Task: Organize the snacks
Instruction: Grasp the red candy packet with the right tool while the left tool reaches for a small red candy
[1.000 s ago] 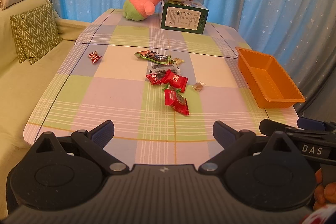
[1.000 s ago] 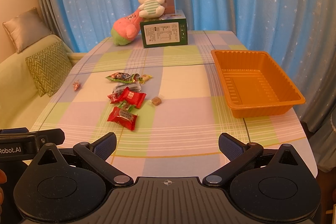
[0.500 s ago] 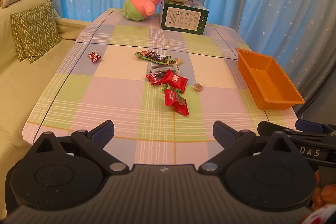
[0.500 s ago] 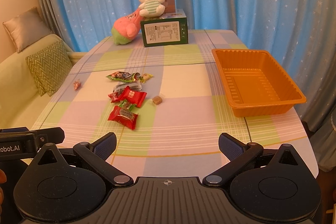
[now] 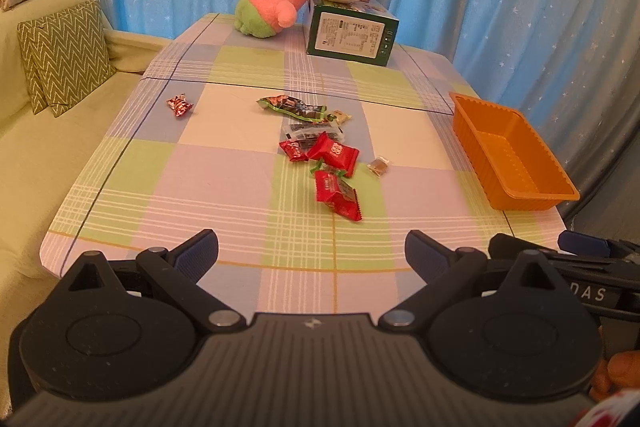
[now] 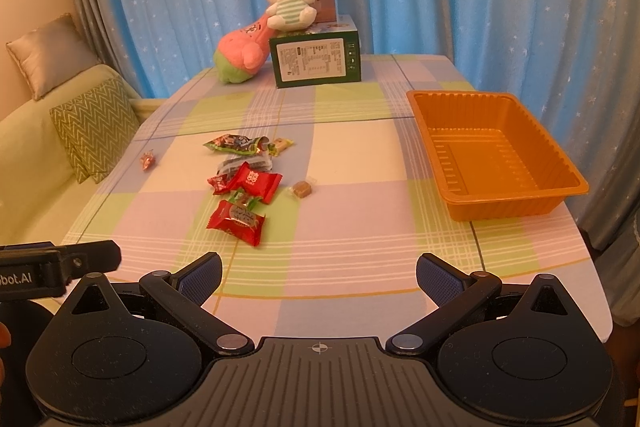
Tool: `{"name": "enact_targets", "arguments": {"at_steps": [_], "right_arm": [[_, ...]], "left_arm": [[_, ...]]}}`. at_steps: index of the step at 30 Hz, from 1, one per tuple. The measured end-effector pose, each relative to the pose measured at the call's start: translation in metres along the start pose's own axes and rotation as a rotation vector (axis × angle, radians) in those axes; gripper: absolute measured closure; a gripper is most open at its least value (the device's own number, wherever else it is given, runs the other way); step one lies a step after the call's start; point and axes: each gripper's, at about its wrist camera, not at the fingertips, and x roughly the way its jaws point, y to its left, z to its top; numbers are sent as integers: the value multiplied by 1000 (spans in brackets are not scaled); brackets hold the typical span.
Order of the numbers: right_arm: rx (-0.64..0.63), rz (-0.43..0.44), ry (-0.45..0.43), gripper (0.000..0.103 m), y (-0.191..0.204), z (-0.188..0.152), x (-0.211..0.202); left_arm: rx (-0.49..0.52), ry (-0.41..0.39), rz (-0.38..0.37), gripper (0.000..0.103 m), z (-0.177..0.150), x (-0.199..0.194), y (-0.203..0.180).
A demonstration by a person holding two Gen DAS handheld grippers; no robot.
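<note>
Left wrist view: your left gripper (image 5: 312, 253) hangs over the surface's (image 5: 224, 171) near edge, fingers spread, nothing between them. Snack cluster (image 5: 320, 151) lies mid-surface; one stray candy (image 5: 179, 104) near the left edge.

Right wrist view: your right gripper (image 6: 319, 274) likewise spread, holding nothing. Orange tray (image 6: 556, 195) sits along the right edge.

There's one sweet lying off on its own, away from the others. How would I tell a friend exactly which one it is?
Start at the checked tablecloth and find the pile of snack packets near its middle. Look toward the sofa side, well apart from that pile: the lone candy lies there. It is a small red and silver twist-wrapped sweet, far smaller than the red packets, with nothing touching it.
</note>
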Motion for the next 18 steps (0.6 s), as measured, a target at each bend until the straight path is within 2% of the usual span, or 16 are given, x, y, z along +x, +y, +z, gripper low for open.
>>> {"name": "enact_targets", "arguments": {"at_steps": [7, 14, 17, 18], "right_arm": [[-32, 72, -29, 1, 6, 6, 21], [-177, 158, -28, 1, 26, 13, 67], [-296, 204, -17, 17, 35, 16, 92], [-339, 229, -7, 18, 37, 17, 102]], "left_arm": [[-7, 4, 29, 4, 15, 14, 34], [55, 16, 18, 4, 39, 37, 71], [101, 20, 9, 6, 50, 50, 85], [118, 23, 3, 7, 52, 55, 89]]}}
